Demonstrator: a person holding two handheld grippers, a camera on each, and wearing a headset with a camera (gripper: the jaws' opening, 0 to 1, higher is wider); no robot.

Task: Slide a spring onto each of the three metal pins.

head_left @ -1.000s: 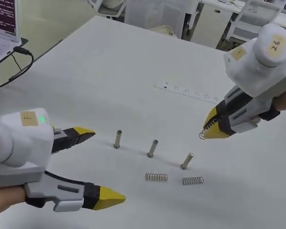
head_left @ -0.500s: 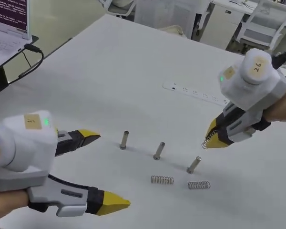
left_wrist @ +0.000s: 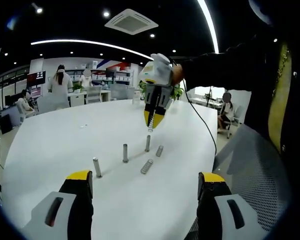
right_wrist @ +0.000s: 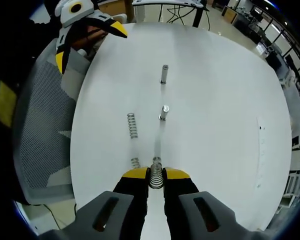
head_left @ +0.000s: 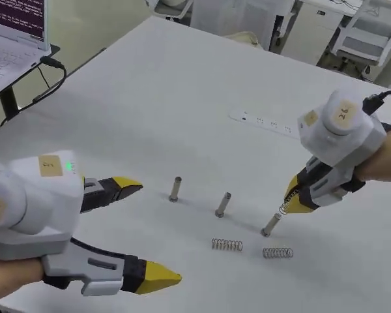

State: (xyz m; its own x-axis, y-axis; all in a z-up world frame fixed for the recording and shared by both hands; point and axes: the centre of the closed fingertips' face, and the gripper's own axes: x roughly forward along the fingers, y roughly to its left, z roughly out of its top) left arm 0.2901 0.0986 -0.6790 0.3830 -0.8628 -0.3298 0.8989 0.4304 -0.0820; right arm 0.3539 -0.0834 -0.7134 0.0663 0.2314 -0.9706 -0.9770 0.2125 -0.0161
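The right gripper (head_left: 297, 203) is clamping its yellow-tipped jaws on the held spring (head_left: 286, 206) at the right of the head view, and is tilting down toward the lower left. The held spring is sticking out past the tips, and its free end is hanging just above the top of the right pin (head_left: 271, 225); whether the two are touching cannot be told. In the right gripper view the held spring (right_wrist: 156, 178) is sitting pinched between the jaws at the bottom centre, pointing up the frame along the line of pins.

The left gripper (head_left: 146, 233) is hovering at the lower left of the head view with its jaws spread wide apart, its tips pointing right toward the pins. In the left gripper view the right gripper (left_wrist: 151, 119) is hanging above the centre of the frame, over the farthest pin.

The three pins are standing on end on the white tabletop (head_left: 150, 98), in a row slanting down to the right: the left pin (head_left: 175, 189), the middle pin (head_left: 223, 204), then the right pin. All three are standing bare. Below them, the left loose spring (head_left: 227, 244) and the right loose spring (head_left: 277, 252) are lying flat, near each other but apart.

Beyond the pins, a white power strip (head_left: 267, 124) is lying on the tabletop, and a laptop (head_left: 13, 26) is showing in the upper left corner.
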